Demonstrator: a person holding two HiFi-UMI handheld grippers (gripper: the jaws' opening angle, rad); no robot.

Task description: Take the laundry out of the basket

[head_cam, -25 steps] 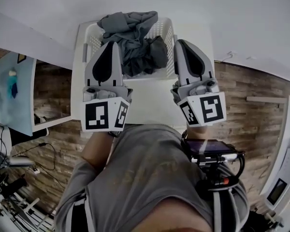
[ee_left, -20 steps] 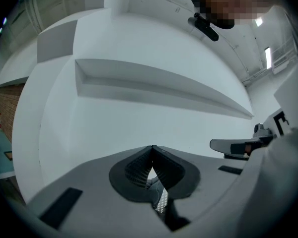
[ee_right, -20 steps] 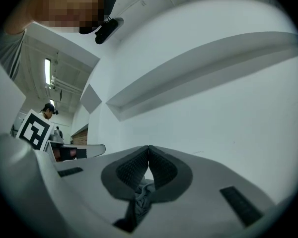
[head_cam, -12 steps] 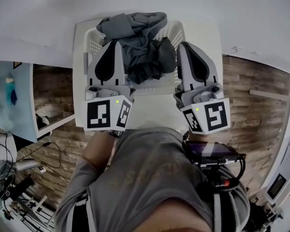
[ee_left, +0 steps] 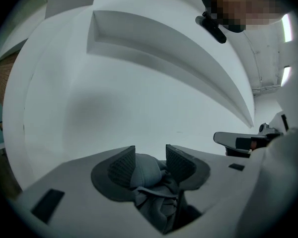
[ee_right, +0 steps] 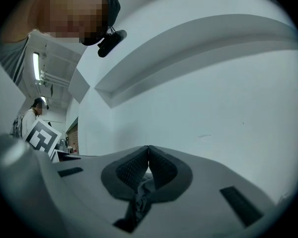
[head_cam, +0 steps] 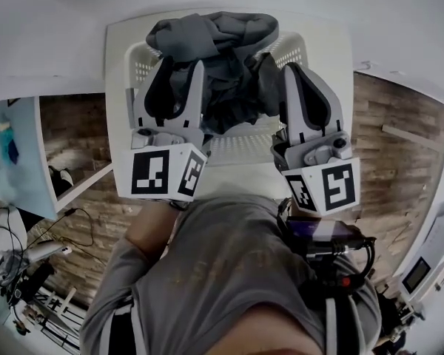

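— Where does it stand?

— The laundry (head_cam: 214,43) sits heaped in the basket (head_cam: 137,65) on the white table (head_cam: 118,39). My left gripper (head_cam: 181,72) has just been opening. It's about half apart, with a grey fold (ee_left: 146,170) between its jaws, unpinched. My right gripper (head_cam: 288,69) is closed tip to tip, holding nothing.

— Risk?

— I think a shallow bite slips off, or tangled cloth drags the basket along.

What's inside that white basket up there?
A heap of dark grey laundry is crumpled together and piled higher than the rim of the white basket. Whatever lies beneath the heap is covered, so how many garments there are cannot be told.
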